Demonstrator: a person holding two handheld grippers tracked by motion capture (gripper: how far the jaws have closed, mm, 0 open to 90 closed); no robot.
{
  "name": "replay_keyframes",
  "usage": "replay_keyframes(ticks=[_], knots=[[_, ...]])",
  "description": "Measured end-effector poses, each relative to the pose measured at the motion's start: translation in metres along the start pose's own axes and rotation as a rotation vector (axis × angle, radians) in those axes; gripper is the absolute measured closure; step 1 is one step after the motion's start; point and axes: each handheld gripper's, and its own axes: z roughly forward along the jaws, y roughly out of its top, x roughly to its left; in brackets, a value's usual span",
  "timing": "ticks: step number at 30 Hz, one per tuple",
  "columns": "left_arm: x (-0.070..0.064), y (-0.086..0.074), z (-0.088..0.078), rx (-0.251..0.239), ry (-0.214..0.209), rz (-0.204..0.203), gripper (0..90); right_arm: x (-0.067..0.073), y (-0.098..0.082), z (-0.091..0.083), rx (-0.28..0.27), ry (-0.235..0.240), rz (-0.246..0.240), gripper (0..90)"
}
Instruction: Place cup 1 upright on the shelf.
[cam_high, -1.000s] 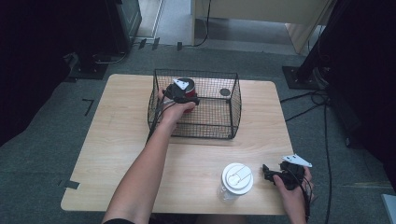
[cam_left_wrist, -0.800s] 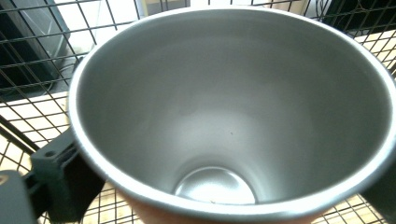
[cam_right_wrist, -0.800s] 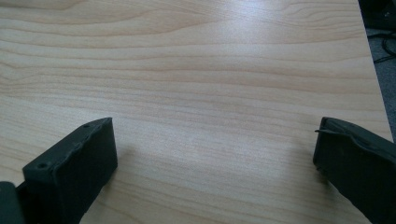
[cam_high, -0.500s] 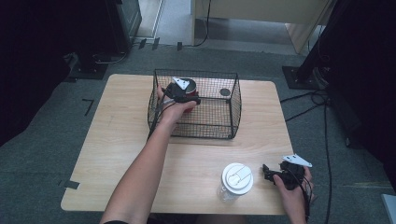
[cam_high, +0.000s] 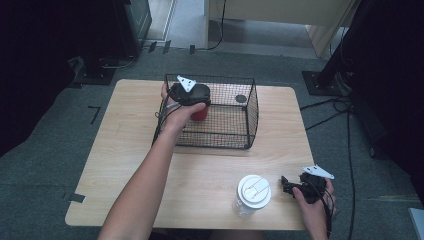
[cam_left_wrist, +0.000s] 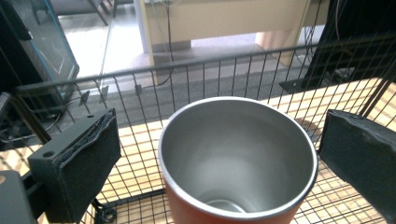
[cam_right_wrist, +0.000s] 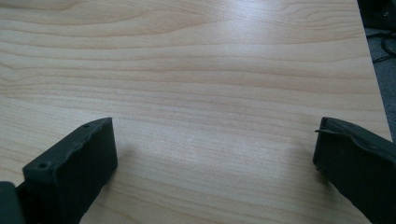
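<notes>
Left gripper at the cup in the basket

My left gripper (cam_left_wrist: 219, 154) straddles the red cup (cam_left_wrist: 238, 158), jaws wide, inside the wire basket (cam_high: 235, 137); right gripper (cam_right_wrist: 215, 158) wide over the table (cam_right_wrist: 196, 70).

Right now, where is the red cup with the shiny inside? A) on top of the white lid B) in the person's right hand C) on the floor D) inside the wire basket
D: the red cup stands inside the wire basket, and the left hand-held gripper has its jaws open on either side of the cup, with basket mesh behind it.
</notes>
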Motion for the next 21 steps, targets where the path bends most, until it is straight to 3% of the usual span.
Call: replay_keyframes(ticks=[5, 10, 17, 21], knots=[[-0.001, 0.002, -0.013, -0.004, -0.067, -0.055, 0.0, 0.0, 0.0, 0.0, 0.0, 0.0, 0.0, 0.0], [-0.004, 0.004, -0.027, -0.018, -0.093, -0.069, 0.0, 0.0, 0.0, 0.0, 0.0, 0.0, 0.0, 0.0], [-0.004, 0.01, -0.05, -0.047, -0.082, -0.022, 0.0, 0.0, 0.0, 0.0, 0.0, 0.0, -0.001, 0.0], [-0.001, 0.008, -0.06, -0.036, -0.073, -0.007, 0.0, 0.0, 0.0, 0.0, 0.0, 0.0, 0.0, 0.0]])
